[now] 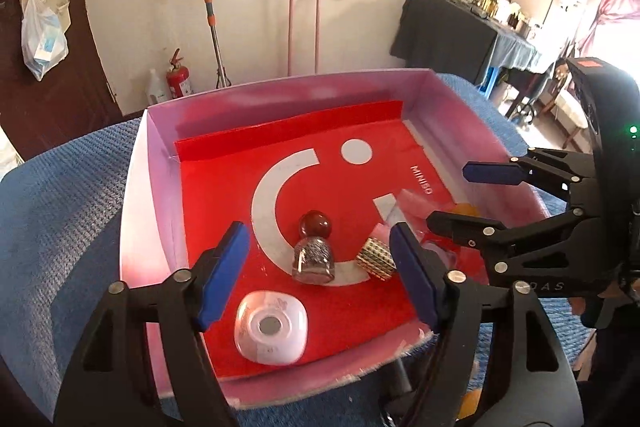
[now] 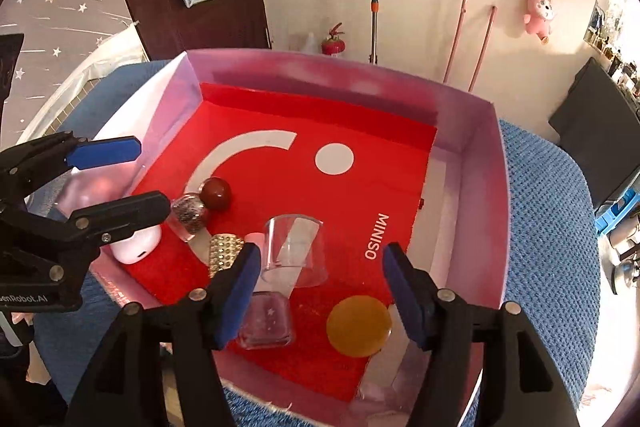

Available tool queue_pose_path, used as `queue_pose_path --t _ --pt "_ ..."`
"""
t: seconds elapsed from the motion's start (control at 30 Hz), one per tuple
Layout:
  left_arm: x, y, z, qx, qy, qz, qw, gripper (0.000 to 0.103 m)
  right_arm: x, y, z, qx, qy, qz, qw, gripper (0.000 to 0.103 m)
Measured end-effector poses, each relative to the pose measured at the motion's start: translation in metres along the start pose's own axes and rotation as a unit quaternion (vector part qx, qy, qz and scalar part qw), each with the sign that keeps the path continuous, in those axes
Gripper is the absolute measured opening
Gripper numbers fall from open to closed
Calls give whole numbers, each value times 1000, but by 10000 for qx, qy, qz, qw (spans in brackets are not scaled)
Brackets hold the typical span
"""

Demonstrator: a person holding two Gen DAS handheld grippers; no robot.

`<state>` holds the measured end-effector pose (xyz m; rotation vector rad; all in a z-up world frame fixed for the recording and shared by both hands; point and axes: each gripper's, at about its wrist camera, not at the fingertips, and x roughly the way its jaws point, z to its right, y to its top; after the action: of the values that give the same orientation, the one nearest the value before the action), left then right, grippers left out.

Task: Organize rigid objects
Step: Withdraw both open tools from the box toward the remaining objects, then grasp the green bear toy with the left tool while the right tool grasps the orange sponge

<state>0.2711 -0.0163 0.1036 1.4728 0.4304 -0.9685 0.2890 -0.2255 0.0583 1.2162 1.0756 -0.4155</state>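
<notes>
Here, in the left wrist view, the left hand-held gripper [image 1: 320,259] hangs over the shallow pink cardboard box [image 1: 280,91] with its blue pads spread well apart and nothing between them. Just beyond its tips, on the red printed liner [image 1: 224,187], lie a small glass bottle with a dark red ball cap [image 1: 314,247] and a gold studded cylinder [image 1: 376,257]; closer in, under the left pad, sits a white rounded-square case [image 1: 272,333]. The right hand-held gripper [image 1: 460,195] reaches in from the right side, jaws likewise parted and empty. White lettering on the liner reads "MINISO", and "DAS" shows on the right tool's body.

In the right wrist view, the right hand-held gripper [image 2: 318,287] stands open over the box's near corner, gripping nothing. Between its pads and slightly ahead lies a clear plastic cup on its side [image 2: 296,251]; below the left pad is a square clear bottle with pale stars [image 2: 266,323], and near the right pad an amber disc [image 2: 359,326]. The other tool's body carries "enRobot.AI", its start cut off.

The objects all rest inside the box, so I judge both tools to be between placements; the next move calls for going for whatever remains outside, which cannot be seen here.
</notes>
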Motion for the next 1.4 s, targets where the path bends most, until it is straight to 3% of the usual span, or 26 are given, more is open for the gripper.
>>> queue_pose_path --t 0.23,0.3,0.53,0.63,0.7,0.93,1.13,1.4 --pt "-37 -18 12 1 37 406 9992 73 -36 -16 -5 61 21 404 9992 75" --pt "-47 -22 15 12 29 508 9987 82 -48 -22 -6 76 18 537 9985 79" --pt "-80 -47 26 -19 -43 876 9961 82 -92 -50 -13 117 -15 1016 9948 87" --pt "-94 -60 33 25 139 1123 9936 86 -107 -62 -15 157 -27 1165 9931 89" --pt "-103 -68 37 30 210 1291 9914 95 -117 -71 -17 198 -9 1273 9917 90" --pt "-116 -99 51 57 441 1602 9861 96 -146 -106 -34 221 -49 1658 9859 100" --pt "-110 -128 58 -9 432 1505 9877 96 -147 -142 -48 287 -61 1722 9846 103" --pt "-76 -158 55 -206 369 908 9950 96 -113 -178 -50 490 63 1354 9896 103"
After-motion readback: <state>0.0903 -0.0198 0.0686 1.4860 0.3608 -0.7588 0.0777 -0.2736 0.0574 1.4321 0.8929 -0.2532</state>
